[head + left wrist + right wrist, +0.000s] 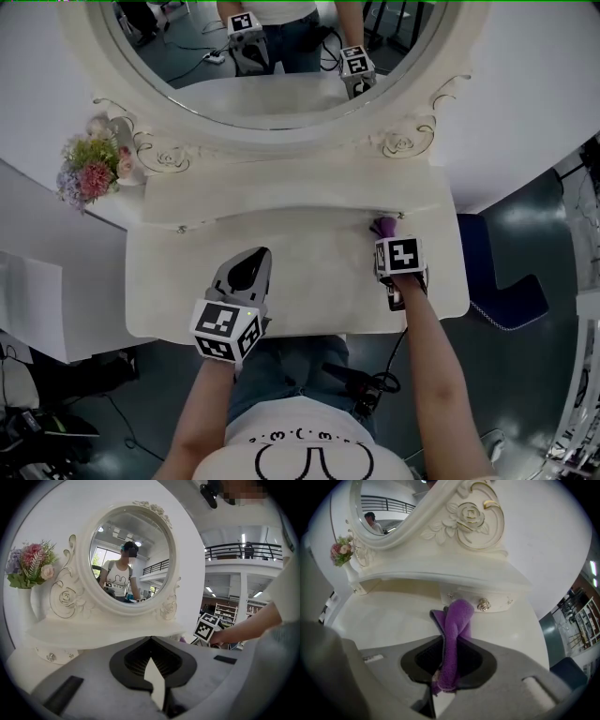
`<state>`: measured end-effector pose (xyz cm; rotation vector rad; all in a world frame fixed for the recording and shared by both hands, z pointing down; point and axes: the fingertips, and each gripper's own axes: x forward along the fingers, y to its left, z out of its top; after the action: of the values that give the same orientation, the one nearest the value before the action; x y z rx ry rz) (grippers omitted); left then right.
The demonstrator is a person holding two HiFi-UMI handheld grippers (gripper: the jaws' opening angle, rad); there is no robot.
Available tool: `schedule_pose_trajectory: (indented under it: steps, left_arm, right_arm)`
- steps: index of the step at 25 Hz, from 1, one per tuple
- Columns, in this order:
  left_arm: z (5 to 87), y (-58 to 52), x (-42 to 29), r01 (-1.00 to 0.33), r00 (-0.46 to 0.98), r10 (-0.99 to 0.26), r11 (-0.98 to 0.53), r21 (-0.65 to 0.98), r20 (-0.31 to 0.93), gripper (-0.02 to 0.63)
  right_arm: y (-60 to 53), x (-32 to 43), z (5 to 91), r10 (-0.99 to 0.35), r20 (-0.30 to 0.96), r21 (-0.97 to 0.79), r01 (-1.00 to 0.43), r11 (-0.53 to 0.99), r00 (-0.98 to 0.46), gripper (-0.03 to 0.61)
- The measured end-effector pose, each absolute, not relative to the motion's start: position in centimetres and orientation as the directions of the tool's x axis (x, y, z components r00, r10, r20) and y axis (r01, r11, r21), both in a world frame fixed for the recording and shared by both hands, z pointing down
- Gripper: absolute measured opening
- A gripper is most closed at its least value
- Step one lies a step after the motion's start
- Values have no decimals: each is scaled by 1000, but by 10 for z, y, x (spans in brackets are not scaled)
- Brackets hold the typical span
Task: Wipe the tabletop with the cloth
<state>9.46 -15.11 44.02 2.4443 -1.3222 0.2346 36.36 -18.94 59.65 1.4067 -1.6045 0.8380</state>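
Purple cloth [453, 634] is pinched between the jaws of the right gripper [389, 240]; they are closed on it, and a folded part sticks out past the tips. The cloth lies at the back right of the white tabletop [309, 281], just in front of a small drawer [497, 603] with a round knob [483, 604]. In the head view only a small bit of the cloth shows ahead of the gripper. The right forearm is stretched forward over the right side of the table, and the gripper points down and toward the drawer.

The left gripper [255, 259] is over the front left part of the tabletop, well apart from the cloth, and points toward the mirror [281, 56]. Its jaws are pressed together with nothing between them. I cannot tell if it touches the surface.

Behind the tabletop is a raised shelf [291, 192] that carries the oval mirror in its carved frame. A bunch of flowers [89, 171] stands at the left end of the shelf. The mirror reflects both grippers.
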Motion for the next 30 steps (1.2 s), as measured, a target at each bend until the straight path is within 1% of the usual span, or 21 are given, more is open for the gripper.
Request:
schedule_pose_trajectory:
  steps: [11, 30]
  left_arm:
    - [446, -143, 45, -834, 550, -776, -493, 249, 308, -3]
    - [448, -150, -31, -807, 587, -762, -522, 278, 275, -3]
  right_arm:
    - [-191, 315, 597, -436, 900, 50, -985, 166, -27, 67]
    - [-191, 234, 598, -435, 900, 36, -993, 114, -17, 67]
